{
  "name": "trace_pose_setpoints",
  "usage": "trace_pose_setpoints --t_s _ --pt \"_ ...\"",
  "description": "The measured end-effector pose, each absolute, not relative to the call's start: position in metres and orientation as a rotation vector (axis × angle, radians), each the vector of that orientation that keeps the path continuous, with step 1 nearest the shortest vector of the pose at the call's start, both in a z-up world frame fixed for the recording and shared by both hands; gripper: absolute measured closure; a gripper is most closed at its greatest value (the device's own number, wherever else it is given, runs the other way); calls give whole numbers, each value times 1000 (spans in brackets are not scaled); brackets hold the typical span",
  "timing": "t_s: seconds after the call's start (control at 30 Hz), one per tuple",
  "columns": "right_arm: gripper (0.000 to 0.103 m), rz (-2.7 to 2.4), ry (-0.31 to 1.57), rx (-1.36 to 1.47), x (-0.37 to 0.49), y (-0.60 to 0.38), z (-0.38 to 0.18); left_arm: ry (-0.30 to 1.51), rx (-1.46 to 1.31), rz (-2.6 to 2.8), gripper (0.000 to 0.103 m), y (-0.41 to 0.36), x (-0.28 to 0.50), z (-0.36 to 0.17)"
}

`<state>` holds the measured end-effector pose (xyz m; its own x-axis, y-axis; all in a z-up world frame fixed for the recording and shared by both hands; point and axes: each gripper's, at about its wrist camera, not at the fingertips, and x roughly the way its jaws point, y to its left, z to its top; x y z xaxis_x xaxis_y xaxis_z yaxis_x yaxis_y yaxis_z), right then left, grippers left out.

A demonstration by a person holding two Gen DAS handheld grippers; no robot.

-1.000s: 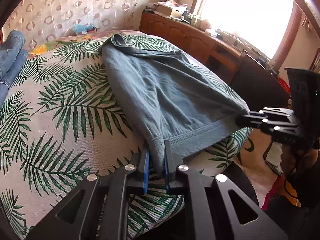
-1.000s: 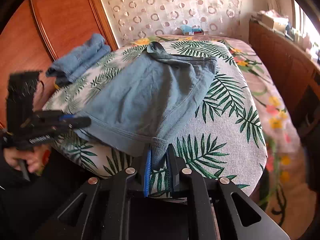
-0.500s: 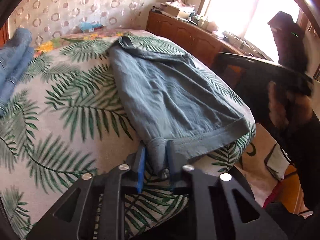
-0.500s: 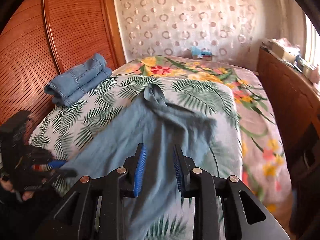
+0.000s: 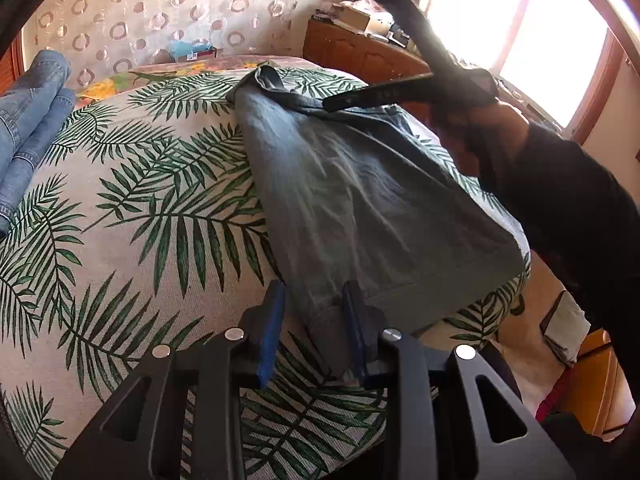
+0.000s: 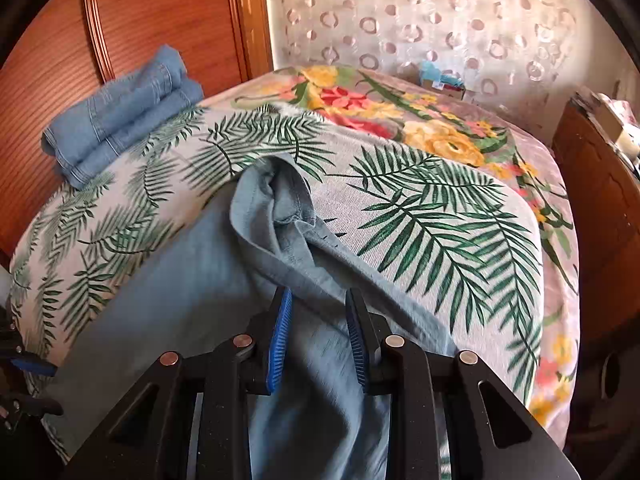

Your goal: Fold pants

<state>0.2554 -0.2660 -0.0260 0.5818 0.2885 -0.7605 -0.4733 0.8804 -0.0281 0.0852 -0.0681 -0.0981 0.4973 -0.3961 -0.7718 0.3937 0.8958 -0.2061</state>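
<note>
On the bed (image 5: 120,208), both claws have let go of the pants (image 5: 360,200); left gripper (image 5: 314,328) gapes wide, right gripper (image 6: 318,336) too, reaching for the far end

Folded blue jeans (image 6: 120,108) at bed's (image 6: 420,216) far left corner, tissue box (image 6: 440,78) at far edge, wooden dresser (image 5: 360,54) under window (image 5: 532,28)

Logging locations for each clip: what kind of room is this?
Most likely a home bedroom: a bed with a palm-leaf cover, a wooden headboard, folded jeans, and a cluttered wooden dresser under a window.
</note>
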Motion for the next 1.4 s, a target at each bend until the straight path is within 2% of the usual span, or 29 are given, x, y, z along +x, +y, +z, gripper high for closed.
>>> trace_pose_setpoints --t_s 0.2,0.23,0.3,0.53,0.63,0.7,0.87,0.93,1.0,1.4 --pt "75 487 890 -307 269 -260 -27 936 -5 -483 72 -68 88 -101" --pt "79 492 893 -312 269 -262 -27 936 -6 -483 72 -68 88 -101" --pt "99 500 893 -338 268 -261 -26 936 -8 -484 72 -68 89 -102" --pt "101 376 782 -325 267 -273 -10 933 -11 -483 72 -68 88 -104" --pt "101 379 817 -340 269 -270 -17 932 -10 -483 72 -68 86 -104" --pt "100 320 825 -368 267 -268 -21 932 -10 -483 72 -68 86 -104" --pt "89 292 811 -191 246 -294 -7 934 -12 -483 72 -67 85 -103" --pt "75 287 789 -148 223 -304 -1 933 -19 -484 72 -66 85 -102" --pt "71 286 768 -115 195 -314 4 927 -16 -484 72 -66 83 -99" --pt "70 279 823 -54 43 -309 -13 920 13 -491 72 -66 73 -95"
